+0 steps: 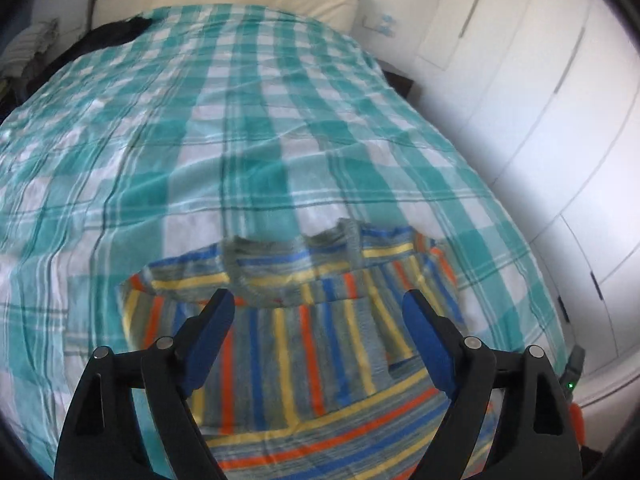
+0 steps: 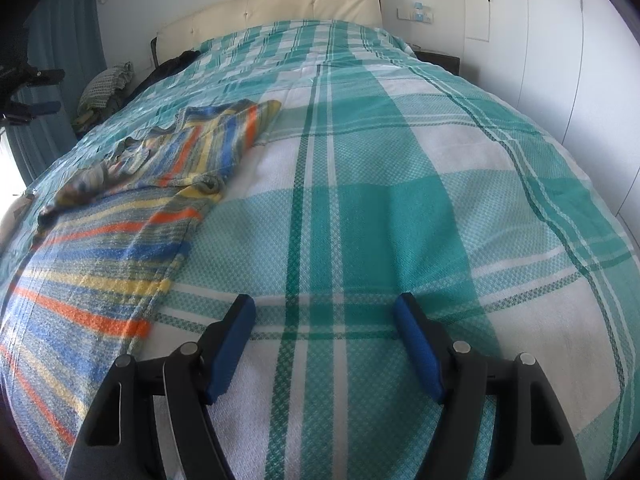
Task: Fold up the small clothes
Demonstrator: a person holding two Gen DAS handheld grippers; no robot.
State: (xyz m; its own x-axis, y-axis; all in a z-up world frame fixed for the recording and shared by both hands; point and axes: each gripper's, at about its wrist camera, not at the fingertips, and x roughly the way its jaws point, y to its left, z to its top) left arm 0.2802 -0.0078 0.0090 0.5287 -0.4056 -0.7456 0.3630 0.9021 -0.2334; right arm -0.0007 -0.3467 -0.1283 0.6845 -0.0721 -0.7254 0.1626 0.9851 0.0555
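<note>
Left wrist view: my left gripper [image 1: 318,304] w/ jaws wide, empty, over striped blue-yellow-orange knit garment [image 1: 304,340] on teal-white checked bedspread [image 1: 240,140]. Right gripper [image 2: 325,308] jaws apart, empty, beside garment.

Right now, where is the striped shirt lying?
The striped shirt lies on the checked bedspread, below the left tool in its view, and left of the right tool.

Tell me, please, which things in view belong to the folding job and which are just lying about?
Belongs to the job:
striped garment, partly folded on the checked bedspread
left gripper, open above it
right gripper, open

Lying about:
dark clothing near the headboard
bundle of fabric beside the bed
</note>
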